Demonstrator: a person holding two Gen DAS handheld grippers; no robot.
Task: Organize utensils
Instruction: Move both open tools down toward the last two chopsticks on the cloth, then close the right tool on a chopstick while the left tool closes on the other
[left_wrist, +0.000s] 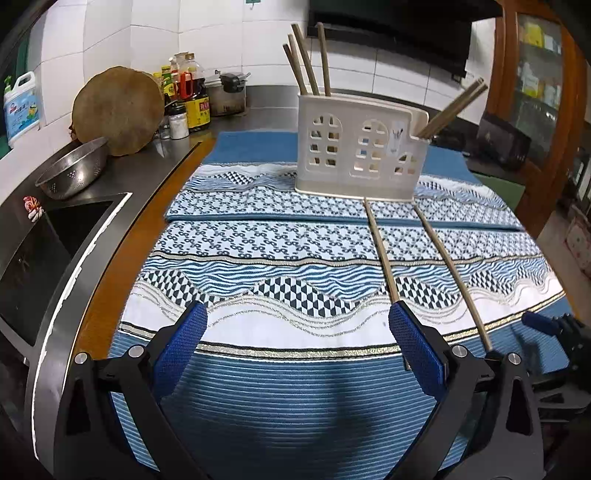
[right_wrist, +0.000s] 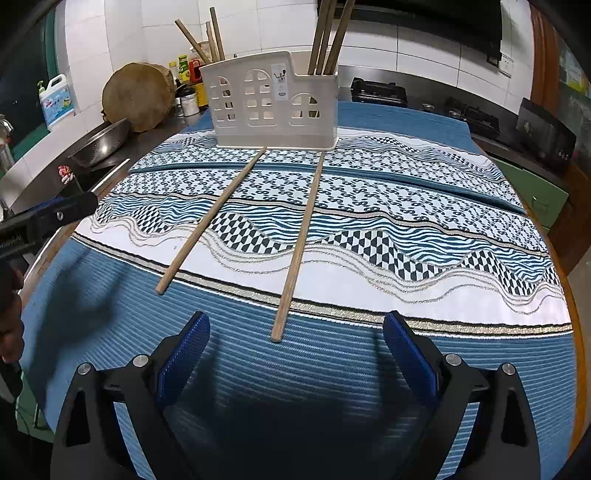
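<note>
Several chopsticks already stand in the far holder (right_wrist: 275, 107), while two chopsticks (right_wrist: 297, 247) lie on the cloth (right_wrist: 461, 369) near both claws, left (left_wrist: 297, 354) and right (right_wrist: 295, 363), each spread apart and empty.

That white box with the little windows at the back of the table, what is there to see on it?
The holder is a cream-white box that looks like plastic, with arched, window-like cutouts in its front and a stepped top edge, lower on the right. A small sticker sits on the front near the step. It stands upright on the patterned cloth. Wooden chopsticks stick up from its left and right ends. Two more chopsticks lie on the cloth, their far tips at its base. Neither gripper touches it.
</note>
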